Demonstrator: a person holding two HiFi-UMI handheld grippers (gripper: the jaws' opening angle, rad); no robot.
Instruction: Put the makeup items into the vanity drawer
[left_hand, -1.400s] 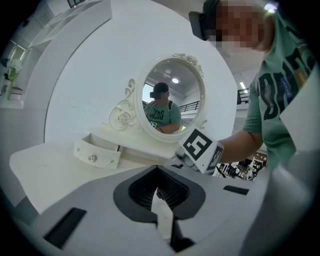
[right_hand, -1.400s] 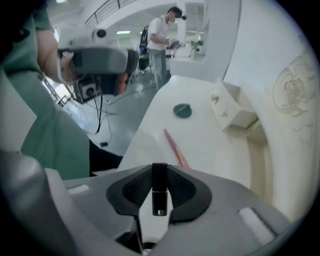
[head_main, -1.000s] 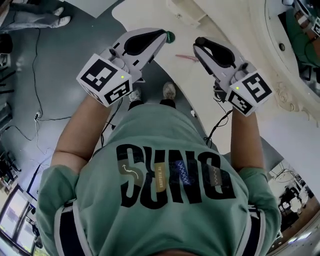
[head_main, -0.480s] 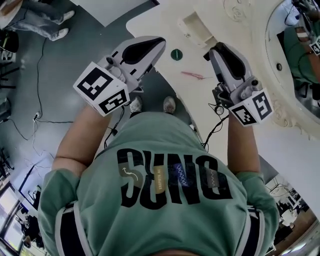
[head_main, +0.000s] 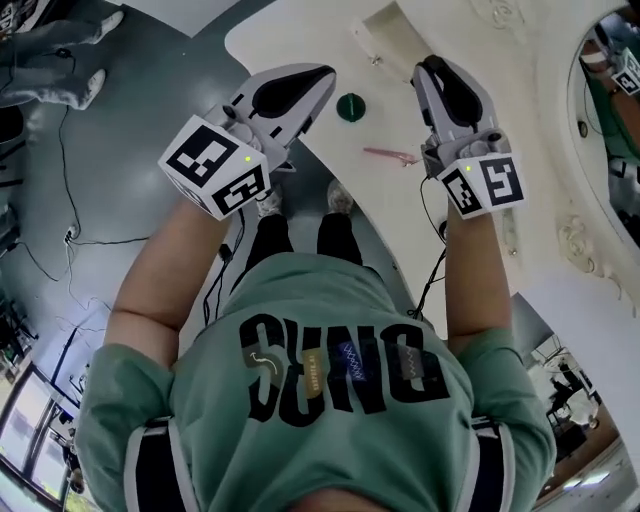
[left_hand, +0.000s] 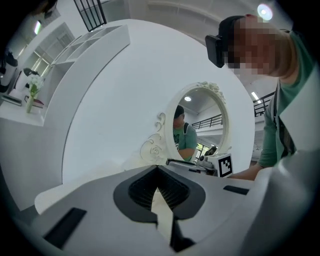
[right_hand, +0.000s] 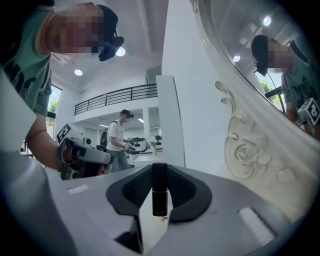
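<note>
- Cream vanity top (head_main: 300, 35) filled the upper right of the head view, with an ornate mirror (head_main: 612, 110) at the right edge.
- Right gripper (right_hand: 159, 172) had its jaws clamped on a slim black tube (right_hand: 159, 195) (upright between the pads).
- Left gripper (left_hand: 158, 172) was empty — jaws all but together, tips meeting.
- Green round item (head_main: 351, 107) and pink stick (head_main: 390, 155) lay on the top, between the grippers.

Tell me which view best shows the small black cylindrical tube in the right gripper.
The right gripper view: the small black cylindrical tube sits clamped between the pads of the right gripper, unobstructed. The head view shows only that gripper's top; the tube is hidden. The left gripper view shows that gripper's side, no tube.
</note>
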